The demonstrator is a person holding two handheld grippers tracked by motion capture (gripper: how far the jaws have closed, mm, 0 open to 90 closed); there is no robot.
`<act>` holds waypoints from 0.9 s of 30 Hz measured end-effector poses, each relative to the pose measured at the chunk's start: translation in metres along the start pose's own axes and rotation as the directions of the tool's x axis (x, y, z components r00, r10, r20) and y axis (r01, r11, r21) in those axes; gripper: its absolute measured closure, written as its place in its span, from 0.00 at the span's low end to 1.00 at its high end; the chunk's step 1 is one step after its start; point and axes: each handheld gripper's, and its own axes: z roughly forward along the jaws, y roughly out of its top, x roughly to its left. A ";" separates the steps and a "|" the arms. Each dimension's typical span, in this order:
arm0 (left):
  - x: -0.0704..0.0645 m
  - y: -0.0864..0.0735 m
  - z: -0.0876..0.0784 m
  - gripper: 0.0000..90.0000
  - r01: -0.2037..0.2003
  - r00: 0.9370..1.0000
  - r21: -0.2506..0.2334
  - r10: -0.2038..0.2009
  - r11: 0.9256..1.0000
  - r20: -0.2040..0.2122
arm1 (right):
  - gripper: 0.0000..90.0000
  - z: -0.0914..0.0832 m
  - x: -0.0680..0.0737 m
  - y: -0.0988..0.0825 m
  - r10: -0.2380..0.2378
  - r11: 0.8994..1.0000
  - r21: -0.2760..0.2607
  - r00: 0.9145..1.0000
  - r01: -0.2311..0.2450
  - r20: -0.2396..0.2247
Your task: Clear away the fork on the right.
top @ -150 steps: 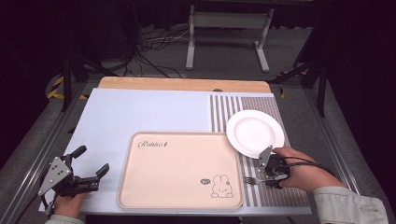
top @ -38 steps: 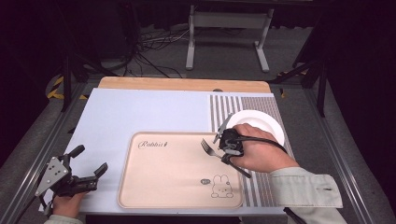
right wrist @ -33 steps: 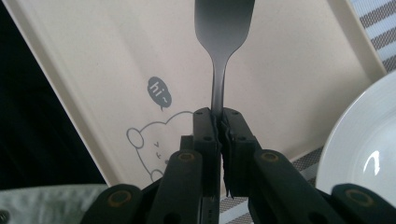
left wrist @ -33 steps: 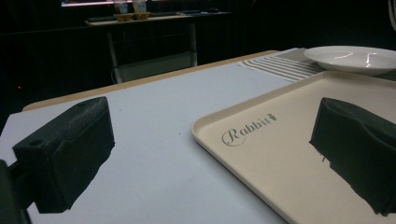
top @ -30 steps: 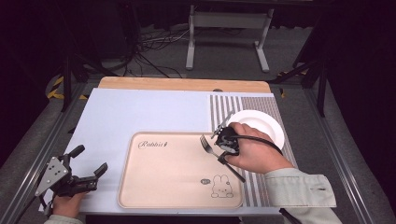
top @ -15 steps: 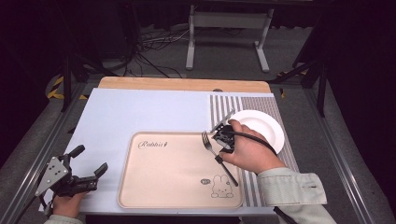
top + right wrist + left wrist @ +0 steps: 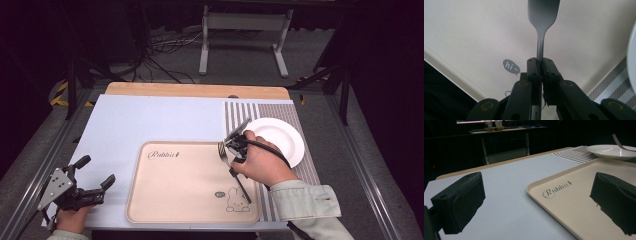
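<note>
White plate (image 7: pixel 276 138) on striped mat (image 7: pixel 235 114) at 3 o'clock; metal stand (image 7: pixel 243 22) on floor at 12 o'clock.

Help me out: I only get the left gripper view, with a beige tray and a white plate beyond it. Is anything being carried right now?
Observer: Yes. In the right gripper view, the right gripper is shut on a fork.
Operator: Where is that fork on the table?
Observer: The high view puts it at the right side of the tray, just left of the plate.
Operator: Anything printed on the tray besides the word Rabbit?
Observer: Yes, a rabbit drawing with a small "hi" bubble, near the tray's near right corner.
</note>
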 end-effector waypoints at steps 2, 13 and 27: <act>0.000 0.000 0.000 0.00 -0.002 1.000 0.001 0.002 1.000 0.000 | 0.95 0.003 0.000 0.001 0.015 1.000 0.008 1.000 -0.015 0.008; 0.000 0.000 0.000 0.00 -0.002 1.000 0.001 0.002 1.000 0.001 | 0.95 0.023 -0.008 0.006 0.068 0.995 0.072 0.998 -0.069 0.006; 0.001 0.000 0.000 0.00 -0.001 1.000 0.005 0.001 1.000 0.002 | 0.95 0.034 -0.009 0.008 0.094 0.990 0.105 0.996 -0.093 -0.001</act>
